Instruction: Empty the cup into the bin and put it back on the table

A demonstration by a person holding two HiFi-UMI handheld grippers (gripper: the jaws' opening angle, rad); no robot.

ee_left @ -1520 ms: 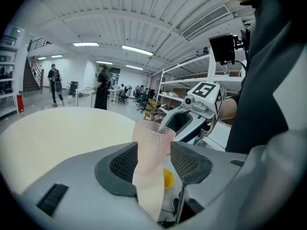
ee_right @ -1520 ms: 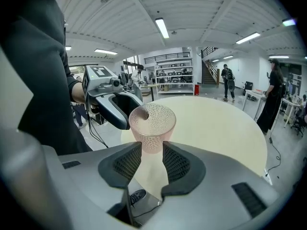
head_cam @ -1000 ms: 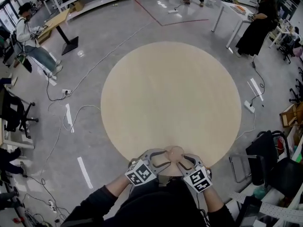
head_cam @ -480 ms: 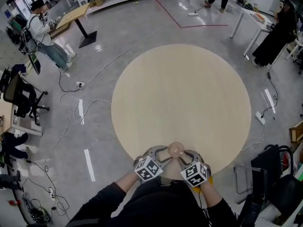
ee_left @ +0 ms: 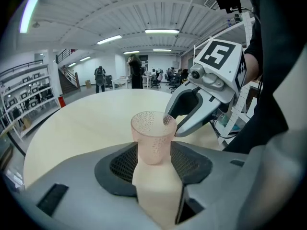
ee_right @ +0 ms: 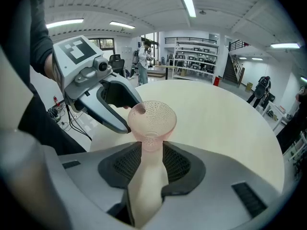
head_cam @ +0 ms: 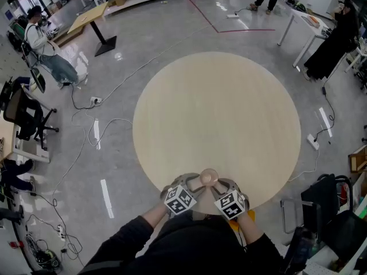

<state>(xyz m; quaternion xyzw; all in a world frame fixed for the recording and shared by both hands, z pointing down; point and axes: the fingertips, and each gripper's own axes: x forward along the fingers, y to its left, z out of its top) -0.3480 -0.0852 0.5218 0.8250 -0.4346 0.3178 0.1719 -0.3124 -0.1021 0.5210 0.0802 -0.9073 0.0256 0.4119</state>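
A pink translucent cup (head_cam: 208,176) stands upright on the round wooden table (head_cam: 218,113), close to its near edge. Nothing shows inside it (ee_right: 152,120). My left gripper (head_cam: 194,182) sits just left of the cup and my right gripper (head_cam: 221,184) just right of it, tips pointing inward and down. Both are open, with bare tabletop showing between their fingers. In the left gripper view the cup (ee_left: 153,138) stands in the gap ahead of the jaws, and a right gripper finger (ee_left: 192,114) reaches its rim. In the right gripper view a left gripper finger (ee_right: 117,104) lies beside the rim.
A yellow object (head_cam: 245,215) shows below the table edge by my right hand. Cables (head_cam: 92,130) run across the floor at the left. A chair and bags (head_cam: 327,205) stand at the lower right. People stand and sit at desks (head_cam: 86,19) farther off.
Both grippers have come down and drawn closer together on either side of the cup. The cup has stayed on the table.
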